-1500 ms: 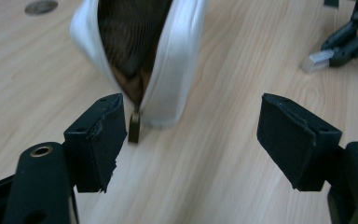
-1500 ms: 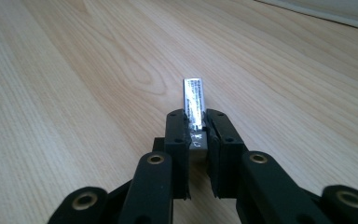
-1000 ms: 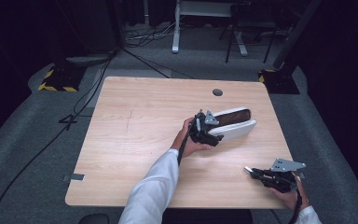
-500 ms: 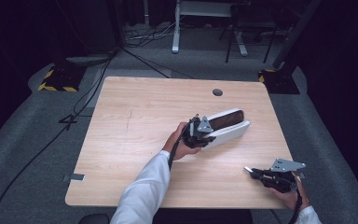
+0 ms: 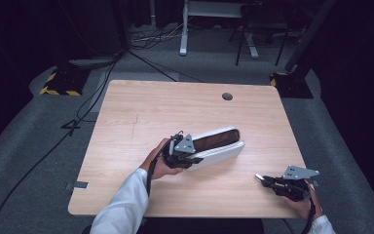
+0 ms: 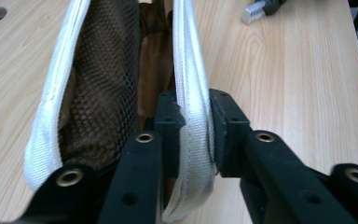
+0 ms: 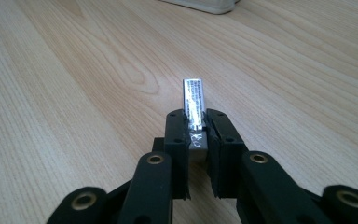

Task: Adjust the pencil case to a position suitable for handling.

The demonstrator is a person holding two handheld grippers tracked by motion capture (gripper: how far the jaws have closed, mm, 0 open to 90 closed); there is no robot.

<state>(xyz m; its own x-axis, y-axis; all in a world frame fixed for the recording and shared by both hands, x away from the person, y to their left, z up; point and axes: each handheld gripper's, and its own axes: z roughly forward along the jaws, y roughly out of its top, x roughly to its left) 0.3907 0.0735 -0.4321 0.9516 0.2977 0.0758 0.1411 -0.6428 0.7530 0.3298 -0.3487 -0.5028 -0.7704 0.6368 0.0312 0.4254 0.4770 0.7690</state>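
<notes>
The white pouch (image 5: 218, 146), unzipped, lies mid-table (image 5: 141, 112), one zipper edge pinched by the left gripper (image 6: 192, 135), whose jaws have just eased slightly. A small silver pack (image 7: 193, 103) is clamped in the right gripper (image 7: 196, 128) near the front edge. Grey carpet (image 5: 34, 146), cables (image 5: 92, 92) and stands are seen around in the dark room.

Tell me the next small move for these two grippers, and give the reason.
Probably carry the right gripper toward the pouch's open mouth. The left gripper is clamped on one white zipper edge of the pouch, its jaws having just been closing, and the mesh-lined opening gapes. The right gripper is shut on a small silver stick, apart from the pouch near the table edge.
</notes>
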